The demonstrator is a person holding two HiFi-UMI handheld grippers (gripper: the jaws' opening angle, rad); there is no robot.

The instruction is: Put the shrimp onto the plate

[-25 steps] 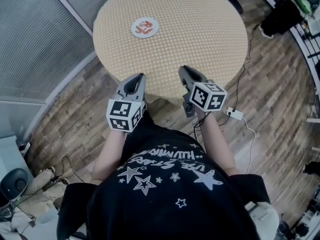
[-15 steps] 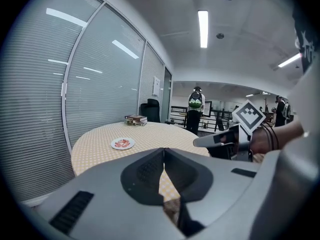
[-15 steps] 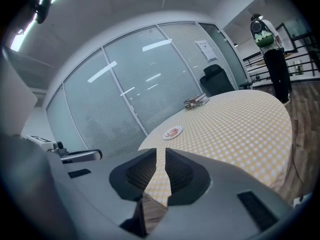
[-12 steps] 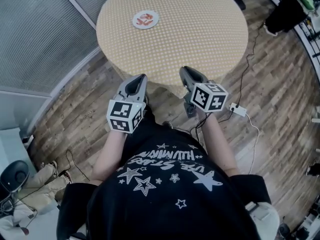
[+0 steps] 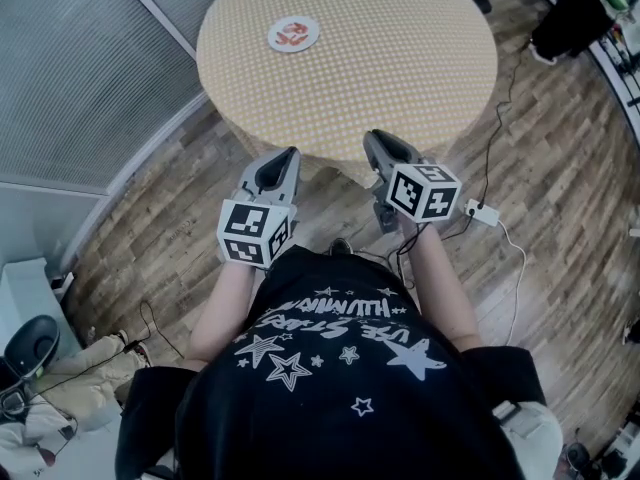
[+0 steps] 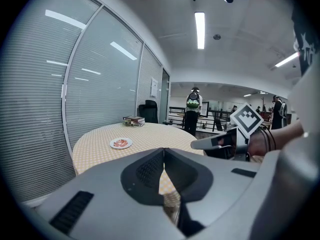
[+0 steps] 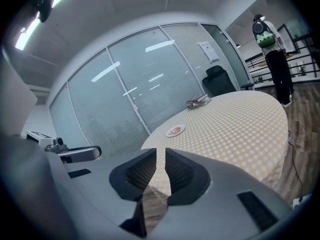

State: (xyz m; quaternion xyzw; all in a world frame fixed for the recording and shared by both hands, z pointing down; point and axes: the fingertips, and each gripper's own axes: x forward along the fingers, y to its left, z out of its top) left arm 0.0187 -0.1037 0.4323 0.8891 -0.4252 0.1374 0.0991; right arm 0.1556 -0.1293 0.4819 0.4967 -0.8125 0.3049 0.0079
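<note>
The two hand-held grippers are being held low, close to the person's body. They are being held just short of the near edge of the round bench with the yellow and white checked cloth (image 5: pixel 400 58). Below them is the brown wooden floor (image 5: pixel 180 228), not the bench.

The left hand-held gripper (image 5: pixel 290 154) is being held closed. In the left gripper view its two grey jaws are being pressed together at the tips, and nothing is being held between them. The right hand-held gripper (image 5: pixel 373 138) is being held closed too. In the right gripper view only a thin slit is being left between its jaws, and nothing is being pinched there.

The small orange-red shrimp (image 5: pixel 291 34) are being seen on the small round white plate (image 5: pixel 311 28). That plate is far ahead of both hand-held grippers, on the far side of the bench. It is ahead and a little to the left of the left hand-held gripper, and further to the left of the right one. The shrimp are too small for counting.

No loose shrimp are being seen on the cloth around the plate. So the job is being judged as done: the shrimp are on the plate, both hand-held grippers are empty, and nothing more seems to be left.
</note>
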